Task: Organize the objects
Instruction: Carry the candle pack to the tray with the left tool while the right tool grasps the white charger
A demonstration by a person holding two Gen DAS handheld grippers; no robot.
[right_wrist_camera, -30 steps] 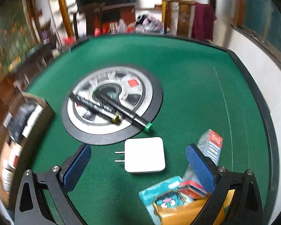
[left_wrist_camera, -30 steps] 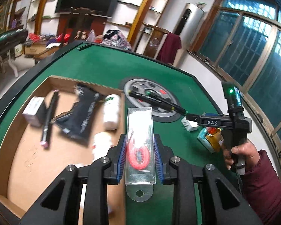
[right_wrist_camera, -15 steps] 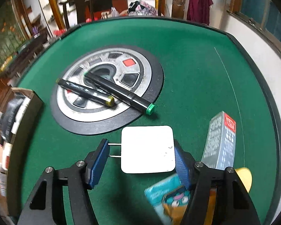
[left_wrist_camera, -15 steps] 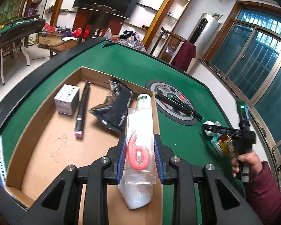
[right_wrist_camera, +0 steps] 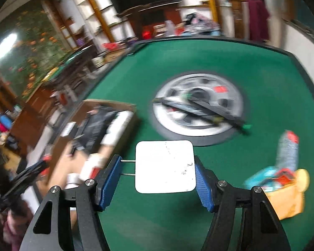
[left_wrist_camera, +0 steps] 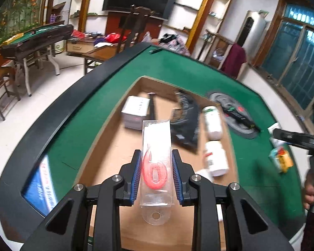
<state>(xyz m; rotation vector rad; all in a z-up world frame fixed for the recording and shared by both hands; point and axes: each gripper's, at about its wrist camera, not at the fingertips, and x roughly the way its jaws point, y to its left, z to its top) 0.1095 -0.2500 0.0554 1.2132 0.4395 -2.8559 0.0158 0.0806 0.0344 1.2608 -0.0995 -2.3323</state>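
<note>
My left gripper (left_wrist_camera: 156, 176) is shut on a clear packet with a red number candle (left_wrist_camera: 156, 167) and holds it above the cardboard box (left_wrist_camera: 111, 138). In the box lie a white carton (left_wrist_camera: 135, 113), a black pouch (left_wrist_camera: 186, 123) and two white bottles (left_wrist_camera: 215, 148). My right gripper (right_wrist_camera: 159, 179) is shut on a white plug charger (right_wrist_camera: 165, 166), its prongs against the left pad, lifted over the green table (right_wrist_camera: 240, 67). The box (right_wrist_camera: 98, 125) lies to its left. Two black pens (right_wrist_camera: 205, 110) lie on the round disc (right_wrist_camera: 198, 108).
Snack packets and a grey carton (right_wrist_camera: 282, 167) lie at the right of the table. A blue-and-white packet (left_wrist_camera: 41, 184) lies left of the box. The table's black rim (left_wrist_camera: 52, 117) curves around. The right gripper's body shows in the left wrist view (left_wrist_camera: 299, 138).
My left gripper carried the candle packet leftward to over the box. My right gripper closed on the charger, lifted it and swung left toward the box.
</note>
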